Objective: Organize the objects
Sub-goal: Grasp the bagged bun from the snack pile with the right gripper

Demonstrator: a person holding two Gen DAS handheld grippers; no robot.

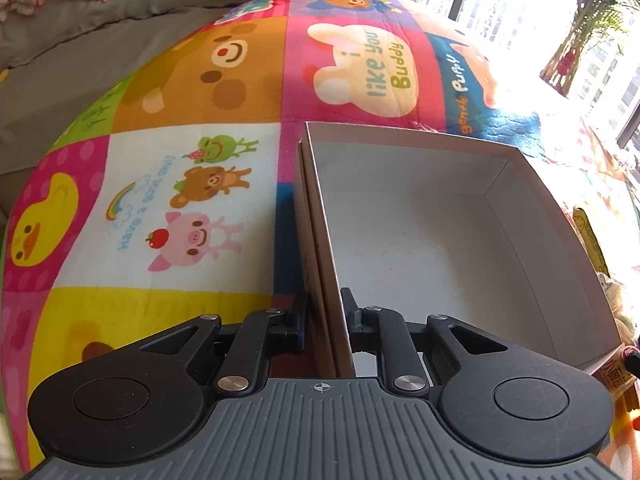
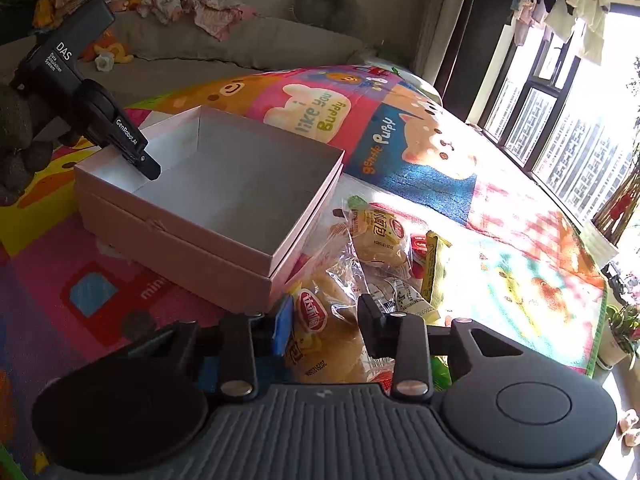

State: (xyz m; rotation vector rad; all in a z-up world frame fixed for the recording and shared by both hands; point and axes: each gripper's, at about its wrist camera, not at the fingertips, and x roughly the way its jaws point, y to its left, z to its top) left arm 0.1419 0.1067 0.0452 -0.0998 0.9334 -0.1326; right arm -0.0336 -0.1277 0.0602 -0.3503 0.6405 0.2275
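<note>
An empty white cardboard box (image 1: pixel 440 240) sits on a colourful cartoon play mat (image 1: pixel 180 200). My left gripper (image 1: pixel 326 316) is shut on the box's near left wall, one finger outside, one inside. In the right wrist view the box (image 2: pixel 224 200) stands at centre left with the left gripper (image 2: pixel 132 148) clamped on its far left edge. My right gripper (image 2: pixel 324 324) is open, its fingers either side of a bread packet (image 2: pixel 320 320). Whether they touch it I cannot tell. Several more snack packets (image 2: pixel 384 236) lie beside the box's right corner.
A grey sofa (image 2: pixel 240 40) with scattered clothes and toys runs along the back. Windows (image 2: pixel 560 120) and potted plants (image 2: pixel 620 328) are at the right. The mat (image 2: pixel 520 240) spreads to the right of the snacks.
</note>
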